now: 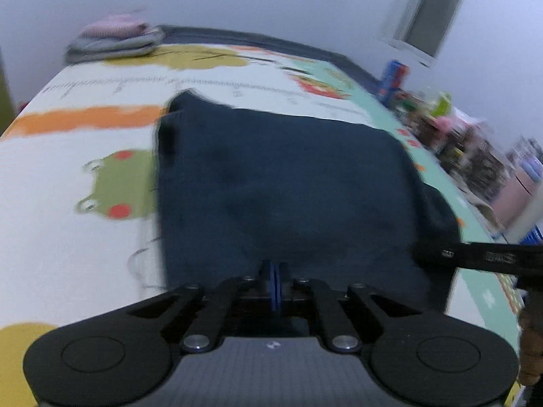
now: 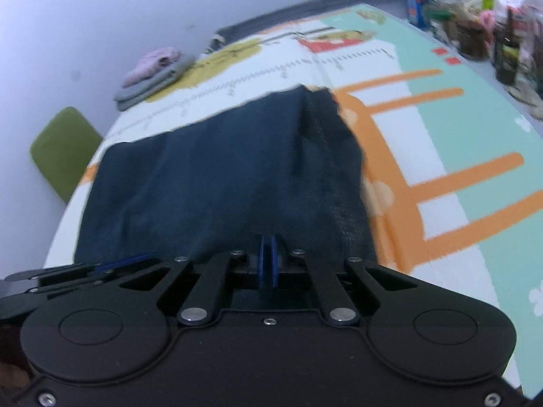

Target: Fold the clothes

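Both tools, the left tool (image 1: 275, 283) and right tool (image 2: 268, 261), are pinching the near hem of the dark garment (image 1: 281, 183), keeping it taut ahead of them for folding.

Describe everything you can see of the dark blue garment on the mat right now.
The dark blue garment is a soft, matte cloth, spread mostly flat on the printed mat with shallow creases. One side edge is folded over, showing a darker textured layer. Its near hem is pinched by the left gripper and the right gripper, both shut on it. Blur hides finer detail.
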`<state>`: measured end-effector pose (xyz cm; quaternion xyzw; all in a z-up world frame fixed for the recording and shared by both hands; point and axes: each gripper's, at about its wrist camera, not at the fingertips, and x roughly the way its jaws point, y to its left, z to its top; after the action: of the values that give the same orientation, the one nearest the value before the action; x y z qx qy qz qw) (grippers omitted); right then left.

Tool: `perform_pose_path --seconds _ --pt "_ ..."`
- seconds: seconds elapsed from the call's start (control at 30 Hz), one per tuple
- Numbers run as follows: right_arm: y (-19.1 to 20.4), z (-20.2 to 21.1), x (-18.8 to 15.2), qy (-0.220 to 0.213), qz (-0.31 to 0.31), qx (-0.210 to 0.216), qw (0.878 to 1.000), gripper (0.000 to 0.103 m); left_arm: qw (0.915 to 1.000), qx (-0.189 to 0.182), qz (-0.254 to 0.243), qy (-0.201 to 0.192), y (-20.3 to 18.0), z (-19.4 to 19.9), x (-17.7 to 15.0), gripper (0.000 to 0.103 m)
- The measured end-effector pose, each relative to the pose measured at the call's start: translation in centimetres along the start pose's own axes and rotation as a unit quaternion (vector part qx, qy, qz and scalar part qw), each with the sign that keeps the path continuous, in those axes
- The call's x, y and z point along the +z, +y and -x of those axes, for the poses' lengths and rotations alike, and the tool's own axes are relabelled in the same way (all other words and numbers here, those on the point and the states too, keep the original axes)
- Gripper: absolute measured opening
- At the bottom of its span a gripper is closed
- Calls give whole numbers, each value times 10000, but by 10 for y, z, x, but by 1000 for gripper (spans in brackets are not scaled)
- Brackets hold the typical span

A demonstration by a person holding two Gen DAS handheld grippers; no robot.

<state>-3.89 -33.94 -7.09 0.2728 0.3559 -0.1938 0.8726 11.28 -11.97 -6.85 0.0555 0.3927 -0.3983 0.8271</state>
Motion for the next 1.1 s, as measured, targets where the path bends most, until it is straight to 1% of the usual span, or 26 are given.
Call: perform_pose_path --seconds 0.1,0.17,0.23,0.3,0.37,0.43,0.5,0.57,0.67,0.77,0.87,0.93,1.03,1.1 --pt "-15 1 1 -16 -208 32 9998 0 9995 279 139 98 13 -8 -3 3" --pt "-20 4 4 -85 -227 -79 9997 0 9986 457 232 162 22 -13 -4 3" --pt "-23 4 6 -129 -151 -231 9995 0 9985 413 297 197 25 -15 -4 3" --pt "-25 2 6 -55 -121 -217 9997 0 9982 532 223 164 24 -14 -3 3" --pt "-24 0 8 -27 -60 -320 9995 0 9970 745 189 79 24 -10 -2 3" --pt "-22 3 9 -53 -77 -413 9991 0 9939 1100 77 -23 23 -3 1 5" --pt "-23 8 11 -97 -134 -448 9989 0 9930 1169 -62 -185 26 7 6 6" --pt "-17 19 15 -280 24 -497 9984 0 9928 1110 -74 -452 26 20 15 6" --pt "1 37 28 -788 498 -469 9945 1 9918 974 -154 -811 19 32 35 6" --pt "18 45 48 -1107 648 -286 9913 1 9901 794 -285 -1117 6 38 56 6" --pt "32 42 65 -1288 703 -85 9891 1 9887 621 -457 -1283 -12 33 72 7" --pt "39 35 75 -1342 730 6 9883 1 9888 506 -541 -1293 -21 24 79 7" --pt "49 22 81 -1310 830 13 9879 1 9925 335 -556 -1034 -29 2 81 8" --pt "53 10 83 -1238 877 -8 9884 1 9947 312 -471 -864 -28 -15 80 8"
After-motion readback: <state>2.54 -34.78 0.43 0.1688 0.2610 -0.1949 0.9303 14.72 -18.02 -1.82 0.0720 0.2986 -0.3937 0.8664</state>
